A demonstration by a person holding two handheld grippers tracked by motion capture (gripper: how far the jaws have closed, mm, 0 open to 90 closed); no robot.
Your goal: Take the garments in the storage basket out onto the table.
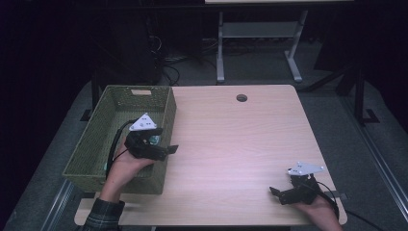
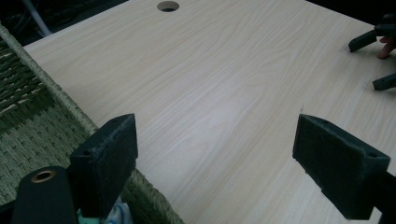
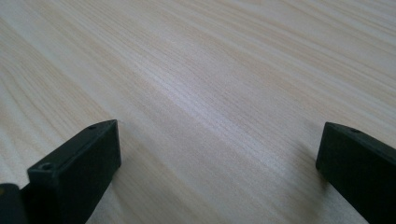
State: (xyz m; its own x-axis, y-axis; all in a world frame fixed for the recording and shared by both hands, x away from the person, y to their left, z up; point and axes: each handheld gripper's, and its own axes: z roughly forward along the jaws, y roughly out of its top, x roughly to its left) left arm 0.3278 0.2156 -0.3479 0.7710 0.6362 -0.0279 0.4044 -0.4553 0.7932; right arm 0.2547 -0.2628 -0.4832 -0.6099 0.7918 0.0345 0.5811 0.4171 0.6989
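Observation:
A green woven basket (image 1: pixel 115 182) stands on the left part of the light wood table (image 1: pixel 231 144). My left gripper (image 1: pixel 166 143) hovers over the basket's right wall, pointing right. In the left gripper view it (image 2: pixel 215 140) is open with nothing between the pads; its left pad (image 2: pixel 109 158) hangs over the basket rim (image 2: pixel 56 93). A small pale blue and white thing (image 2: pixel 119 212) lies in the basket below that pad. My right gripper (image 1: pixel 278 193) rests low near the table's front right, pointing left, open (image 3: pixel 219 135) over bare wood.
A round cable hole (image 1: pixel 241 98) sits near the table's far edge. Beyond the table are a white desk frame (image 1: pixel 220 53) and cables on dark floor. The right gripper (image 2: pixel 374 61) appears far off in the left gripper view.

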